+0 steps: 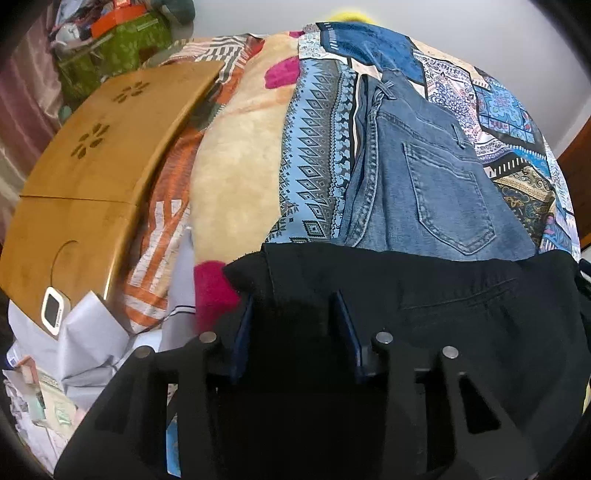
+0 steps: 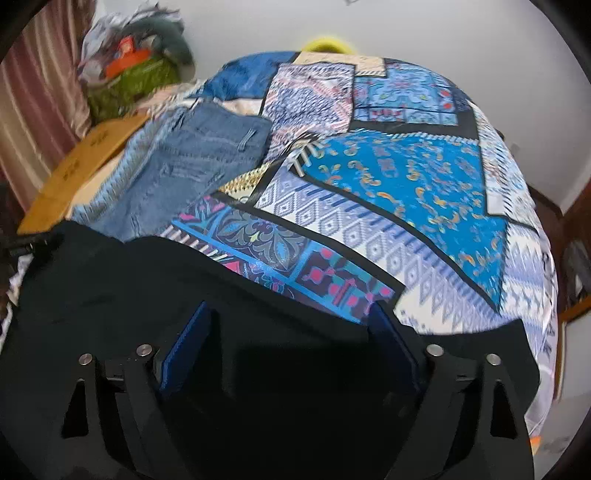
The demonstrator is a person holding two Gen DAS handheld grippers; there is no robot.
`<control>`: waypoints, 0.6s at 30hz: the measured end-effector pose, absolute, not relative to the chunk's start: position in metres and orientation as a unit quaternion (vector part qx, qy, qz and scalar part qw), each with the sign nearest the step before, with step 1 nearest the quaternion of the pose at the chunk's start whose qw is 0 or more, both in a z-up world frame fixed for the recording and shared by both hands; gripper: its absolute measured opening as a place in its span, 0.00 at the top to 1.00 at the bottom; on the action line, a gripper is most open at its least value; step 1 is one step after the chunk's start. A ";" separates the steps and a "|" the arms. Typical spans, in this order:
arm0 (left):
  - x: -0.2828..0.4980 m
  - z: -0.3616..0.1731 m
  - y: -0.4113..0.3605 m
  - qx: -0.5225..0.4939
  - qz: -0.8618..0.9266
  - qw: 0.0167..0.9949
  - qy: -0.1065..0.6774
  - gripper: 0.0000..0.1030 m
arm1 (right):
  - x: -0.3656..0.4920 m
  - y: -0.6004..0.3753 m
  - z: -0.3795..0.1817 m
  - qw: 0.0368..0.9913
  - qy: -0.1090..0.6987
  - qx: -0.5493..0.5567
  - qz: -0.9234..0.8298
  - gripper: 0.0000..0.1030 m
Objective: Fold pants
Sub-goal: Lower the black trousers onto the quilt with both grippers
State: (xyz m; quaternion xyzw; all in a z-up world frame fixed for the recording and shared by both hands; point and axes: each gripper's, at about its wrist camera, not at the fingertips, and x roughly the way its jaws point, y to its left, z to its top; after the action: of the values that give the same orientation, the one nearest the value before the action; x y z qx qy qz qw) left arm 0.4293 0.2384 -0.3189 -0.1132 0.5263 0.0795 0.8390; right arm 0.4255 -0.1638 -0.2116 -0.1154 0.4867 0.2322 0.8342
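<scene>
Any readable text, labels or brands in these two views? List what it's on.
None can be read.
White device on the wooden board: tiny print along its edge, too small.
Orange box on the far pile: marking blurred.
Papers at lower left: print too small.
Bedspread: blue panel marks look ornamental, blurred.
</scene>
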 end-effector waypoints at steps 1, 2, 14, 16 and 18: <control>0.430 -0.319 0.239 -0.116 0.076 0.839 0.527 0.61 | 0.426 -0.160 -0.216 0.828 0.493 -0.121 0.239 0.24; 0.429 -0.319 0.239 -0.117 0.074 0.839 0.527 0.62 | 0.428 -0.159 -0.220 0.822 0.499 -0.124 0.245 0.29; 0.404 -0.284 0.230 -0.081 0.071 0.861 0.498 0.82 | 0.410 -0.160 -0.225 0.828 0.494 -0.122 0.236 0.91; 0.401 -0.270 0.231 -0.083 0.070 0.867 0.486 0.82 | 0.409 -0.162 -0.220 0.833 0.487 -0.122 0.232 0.93; 0.396 -0.253 0.229 -0.077 0.058 0.878 0.469 0.83 | 0.407 -0.168 -0.208 0.846 0.473 -0.106 0.223 0.94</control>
State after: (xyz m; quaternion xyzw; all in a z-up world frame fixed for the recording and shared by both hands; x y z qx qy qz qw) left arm 0.3963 0.2286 -0.2528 -0.0768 0.4690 0.0583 0.8779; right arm 0.4066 -0.1683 -0.2077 -0.1065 0.4731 0.2230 0.8457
